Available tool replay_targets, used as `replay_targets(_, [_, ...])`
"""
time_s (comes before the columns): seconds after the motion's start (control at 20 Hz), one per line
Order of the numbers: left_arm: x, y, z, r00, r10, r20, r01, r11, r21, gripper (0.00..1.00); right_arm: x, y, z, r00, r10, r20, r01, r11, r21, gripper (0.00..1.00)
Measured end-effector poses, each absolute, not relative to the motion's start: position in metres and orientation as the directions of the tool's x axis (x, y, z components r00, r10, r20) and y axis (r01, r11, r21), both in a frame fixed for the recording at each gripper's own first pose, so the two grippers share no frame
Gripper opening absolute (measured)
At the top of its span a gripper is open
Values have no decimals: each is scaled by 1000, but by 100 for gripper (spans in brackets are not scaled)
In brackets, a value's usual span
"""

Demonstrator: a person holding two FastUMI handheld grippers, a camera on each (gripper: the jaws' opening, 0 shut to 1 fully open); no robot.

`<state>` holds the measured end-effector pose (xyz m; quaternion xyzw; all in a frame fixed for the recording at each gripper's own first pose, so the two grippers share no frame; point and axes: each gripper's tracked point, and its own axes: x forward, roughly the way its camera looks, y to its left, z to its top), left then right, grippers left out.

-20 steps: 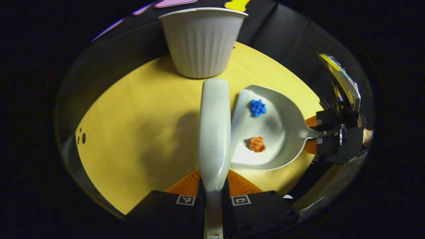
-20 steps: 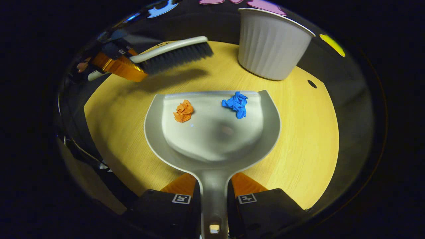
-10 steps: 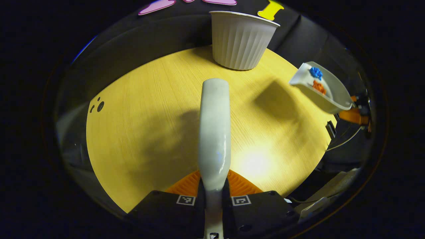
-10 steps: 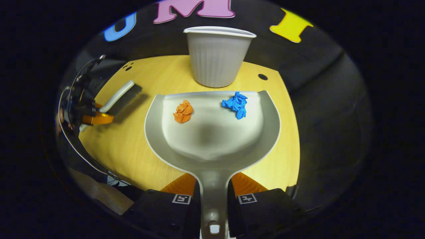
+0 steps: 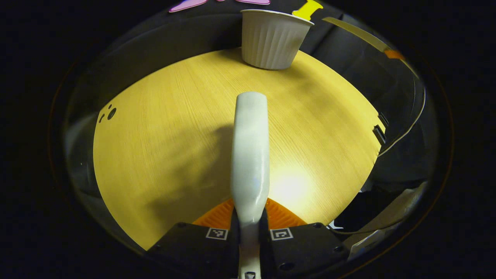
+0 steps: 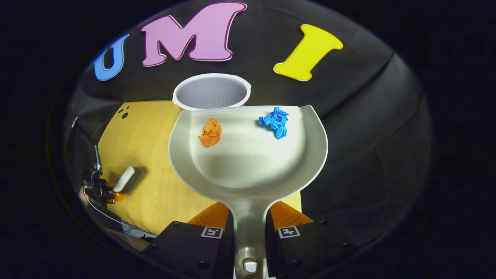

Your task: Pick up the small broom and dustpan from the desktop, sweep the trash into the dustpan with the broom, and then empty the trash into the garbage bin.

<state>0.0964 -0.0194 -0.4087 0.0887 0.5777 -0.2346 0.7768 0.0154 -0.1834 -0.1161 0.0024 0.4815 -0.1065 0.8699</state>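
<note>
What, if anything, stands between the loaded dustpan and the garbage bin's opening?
Nothing visible does. The dustpan, shut in the right gripper, is raised with its front lip at the garbage bin's open mouth, orange scrap and blue scrap inside.

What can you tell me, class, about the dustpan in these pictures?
The dustpan is pale grey and looks like smooth plastic: a wide shallow scoop with raised sides and a short handle. The right tongs grip that handle. It is held up above the table, its front edge by the rim of the white bin. An orange paper ball and a blue one lie inside.
</note>
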Motion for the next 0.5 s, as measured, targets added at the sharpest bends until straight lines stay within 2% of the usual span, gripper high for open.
replay_targets(0.3, [96,-2,-417,228,-264,-937,430,891,-146,25,90,-194,-110,470,-218,-855,156,974,-163,36])
replay_targets(0.35, [96,1,-419,229,-264,-937,423,894,-148,25,99,-195,-112,457,-225,-861,144,973,-179,41])
replay_targets(0.4, [96,3,-420,227,-264,-937,416,896,-152,24,107,-197,-113,442,-238,-865,125,971,-203,32])
replay_targets(0.5, [94,7,-423,223,-267,-938,404,901,-160,23,121,-199,-115,413,-270,-870,85,962,-258,36])
